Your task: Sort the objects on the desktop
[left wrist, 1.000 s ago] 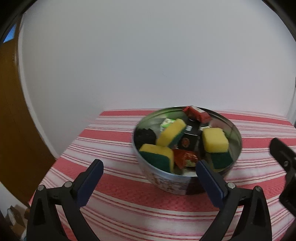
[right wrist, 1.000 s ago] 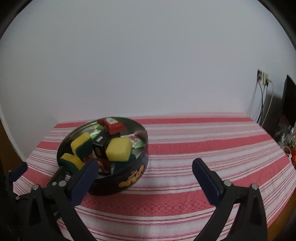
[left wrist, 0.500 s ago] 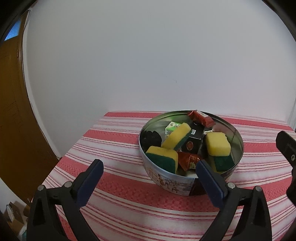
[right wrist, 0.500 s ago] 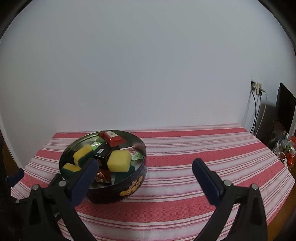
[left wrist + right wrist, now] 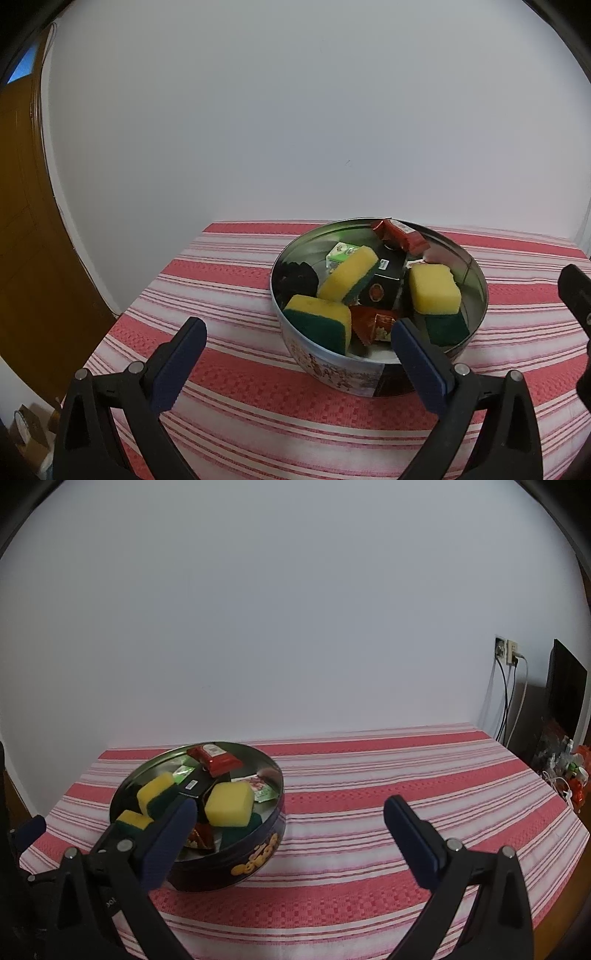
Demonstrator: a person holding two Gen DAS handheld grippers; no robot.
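Note:
A round metal tin [image 5: 332,373] stands on the red-striped tablecloth [image 5: 229,288]. It holds three yellow-green sponges [image 5: 434,290], a black box [image 5: 384,280], red snack packets [image 5: 400,234] and a green-white sachet [image 5: 338,254]. My left gripper [image 5: 299,338] is open and empty, just in front of the tin. The tin also shows in the right wrist view [image 5: 251,856], at the left. My right gripper [image 5: 290,821] is open and empty, to the right of the tin above the cloth [image 5: 406,768].
A white wall runs behind the table. A wooden door [image 5: 26,221] is at the left. At the right are wall sockets with cables [image 5: 508,686], a dark screen [image 5: 565,686] and clutter [image 5: 569,771] beyond the table's edge.
Both grippers have pulled back and risen a little from the tin. The tin and its contents have not moved. Both grippers stay open.

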